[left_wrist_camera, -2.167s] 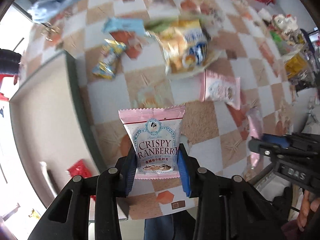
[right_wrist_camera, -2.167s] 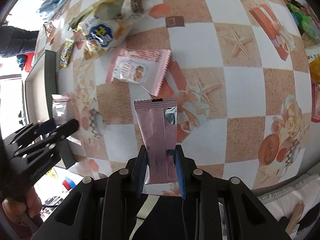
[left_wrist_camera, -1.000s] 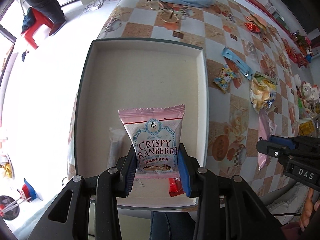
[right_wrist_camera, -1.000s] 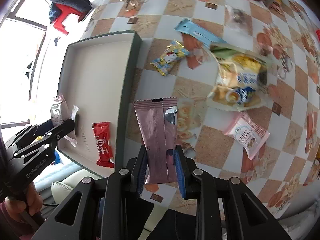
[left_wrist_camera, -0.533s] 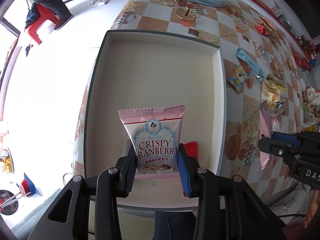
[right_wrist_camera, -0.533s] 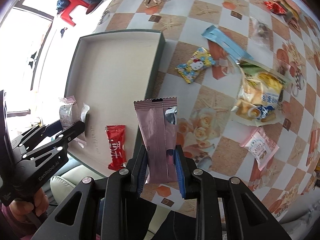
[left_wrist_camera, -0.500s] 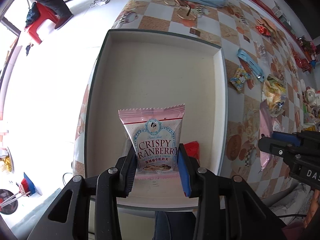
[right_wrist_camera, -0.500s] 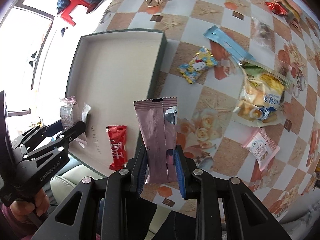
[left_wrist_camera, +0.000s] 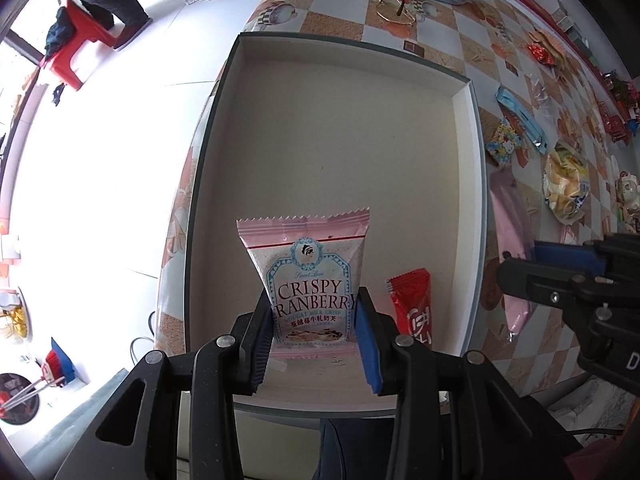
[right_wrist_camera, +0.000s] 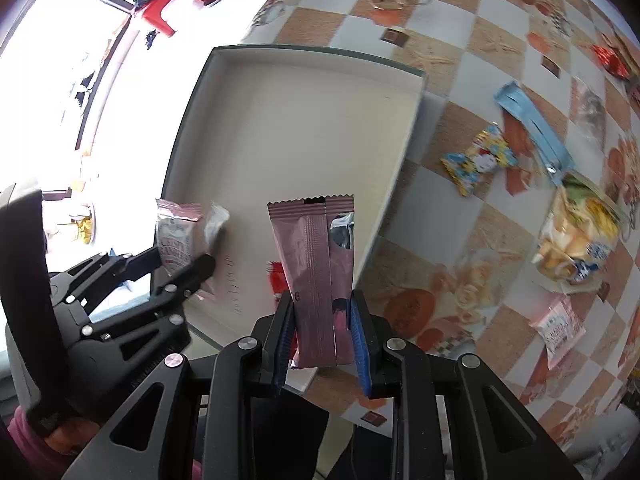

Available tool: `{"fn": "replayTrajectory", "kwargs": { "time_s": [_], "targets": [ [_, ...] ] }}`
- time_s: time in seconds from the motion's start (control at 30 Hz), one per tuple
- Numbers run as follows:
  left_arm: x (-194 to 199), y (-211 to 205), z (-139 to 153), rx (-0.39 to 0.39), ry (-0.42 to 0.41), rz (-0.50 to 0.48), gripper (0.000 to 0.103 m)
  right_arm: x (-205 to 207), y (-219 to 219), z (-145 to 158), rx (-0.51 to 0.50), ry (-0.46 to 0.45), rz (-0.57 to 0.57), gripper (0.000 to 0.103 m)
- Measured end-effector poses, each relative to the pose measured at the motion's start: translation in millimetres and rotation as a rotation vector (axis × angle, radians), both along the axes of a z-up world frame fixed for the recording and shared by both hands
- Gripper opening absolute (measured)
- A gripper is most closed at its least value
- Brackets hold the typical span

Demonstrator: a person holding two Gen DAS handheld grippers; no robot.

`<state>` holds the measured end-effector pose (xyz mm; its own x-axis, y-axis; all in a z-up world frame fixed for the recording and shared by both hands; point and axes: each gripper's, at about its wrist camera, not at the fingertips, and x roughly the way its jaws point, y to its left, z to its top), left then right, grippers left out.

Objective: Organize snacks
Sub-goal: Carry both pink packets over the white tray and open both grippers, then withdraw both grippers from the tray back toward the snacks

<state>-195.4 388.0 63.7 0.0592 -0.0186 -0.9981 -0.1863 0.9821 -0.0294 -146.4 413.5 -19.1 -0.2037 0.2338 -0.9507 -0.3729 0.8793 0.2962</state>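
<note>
Left gripper [left_wrist_camera: 316,322] clamped on cranberry packet [left_wrist_camera: 308,276] over the tray [left_wrist_camera: 468,208], right gripper [right_wrist_camera: 322,330] clamped on pink bar wrapper [right_wrist_camera: 318,272] at tray's 3 o'clock rim; both look light, crinkly, slippery, best pinched low

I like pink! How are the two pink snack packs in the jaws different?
The cranberry pack in the left gripper is wide with printed words; the pink stick pack in the right gripper is narrow, showing its plain seamed back. Both are pink, upright and clamped.

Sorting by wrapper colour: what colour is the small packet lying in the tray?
Red packet, clearest in the left wrist view.
</note>
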Motion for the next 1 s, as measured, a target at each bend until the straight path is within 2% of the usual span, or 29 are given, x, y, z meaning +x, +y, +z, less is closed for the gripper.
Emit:
{"fn": "replayTrajectory", "kwargs": {
  "time_s": [0.07, 0.1, 0.13, 0.2, 0.27, 0.3, 0.33, 0.53, 0.73, 0.87, 1.0],
  "targets": [
    [-1, 0, -1, 0.006, 0.004, -0.001, 0.043, 0, 6, -1, 0.002, 0.0, 0.005, 0.028],
    [-1, -1, -3, 0.014, 0.008, -0.003, 0.049, 1, 9, -1, 0.003, -0.001, 0.007, 0.028],
    [0, -1, -4, 0.022, 0.013, -0.003, 0.062, 1, 11, -1, 0.004, -0.003, 0.006, 0.028],
    [0, -3, -5, 0.04, 0.015, 0.003, 0.078, 4, 14, -2, 0.006, 0.008, 0.003, 0.029],
    [0, -3, -4, 0.05, 0.009, 0.006, 0.079, 5, 12, -6, -0.005, 0.029, 0.0, 0.061],
    [1, -3, -5, 0.051, 0.013, 0.009, 0.079, 5, 10, -10, -0.021, 0.037, -0.004, 0.097],
    [2, -4, -5, 0.054, 0.016, 0.011, 0.08, 4, 6, -11, -0.032, 0.032, -0.011, 0.103],
    [8, -15, -4, 0.047, 0.025, -0.009, 0.08, 6, -34, -30, -0.122, 0.092, -0.089, 0.103],
    [19, -40, 7, 0.064, -0.011, -0.094, 0.08, -2, -106, -50, -0.136, 0.189, -0.31, 0.103],
    [26, -75, 15, 0.088, -0.04, -0.209, 0.08, -13, -147, -60, -0.13, 0.232, -0.447, 0.103],
    [27, -117, 23, 0.084, -0.08, -0.349, 0.08, -23, -167, -63, -0.125, 0.241, -0.504, 0.103]
  ]
}}
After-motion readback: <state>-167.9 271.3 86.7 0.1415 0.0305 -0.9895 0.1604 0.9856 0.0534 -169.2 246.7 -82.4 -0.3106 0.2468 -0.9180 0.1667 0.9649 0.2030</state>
